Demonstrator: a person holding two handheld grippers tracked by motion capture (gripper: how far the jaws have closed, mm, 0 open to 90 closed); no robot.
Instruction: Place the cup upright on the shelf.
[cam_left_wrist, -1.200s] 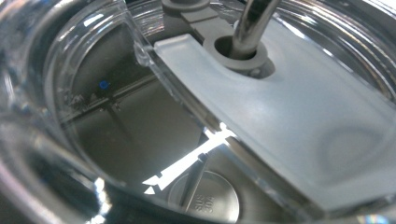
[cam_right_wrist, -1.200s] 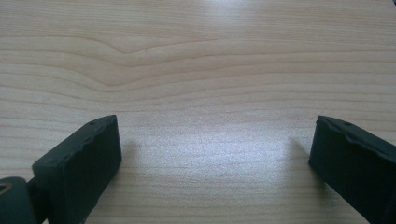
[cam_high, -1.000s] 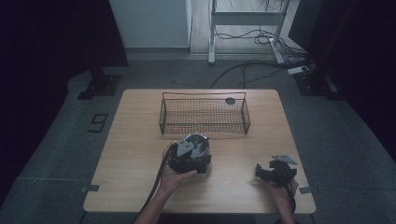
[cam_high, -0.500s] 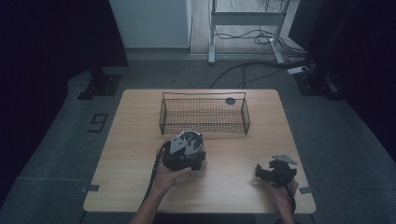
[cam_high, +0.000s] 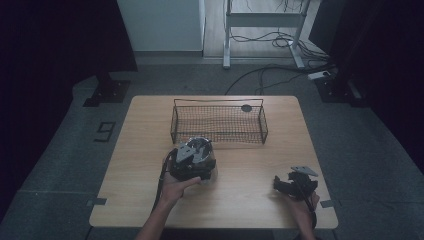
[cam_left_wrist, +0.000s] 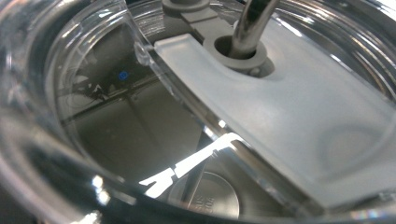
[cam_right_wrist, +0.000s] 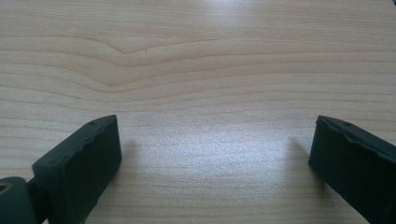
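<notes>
**Clear lidded cup at L gripper, R gripper idle on table**

Far L of the high view: a dark number marker (cam_high: 105, 131) is seen on the grey floor beside the wooden table (cam_high: 145, 200).

L-centre: the left gripper (cam_high: 192, 162) is held by the person's left hand (cam_high: 176, 187) over the table's near half, just in front of the wire basket (cam_high: 218, 121). A clear, shiny item is seen at the gripper, close to the basket's near L corner. In the left gripper view the item is shown very close up as a clear cup (cam_left_wrist: 93, 140) w/ a frosted lid (cam_left_wrist: 289, 116) and a metal straw (cam_left_wrist: 250, 23) passing thru a grey ring in the lid. The jaws are hidden behind the cup, so whether they are closed on it can't be told.

Centre: the basket is set on the table's far half; a small dark round disc (cam_high: 246, 108) is seen by its far R end.

R: the right gripper (cam_high: 292, 185) is held low at the table's near R corner, well apart from cup and basket. In the right gripper view its jaws are spread wide w/ bare wood between them; nothing is gripped.
</notes>
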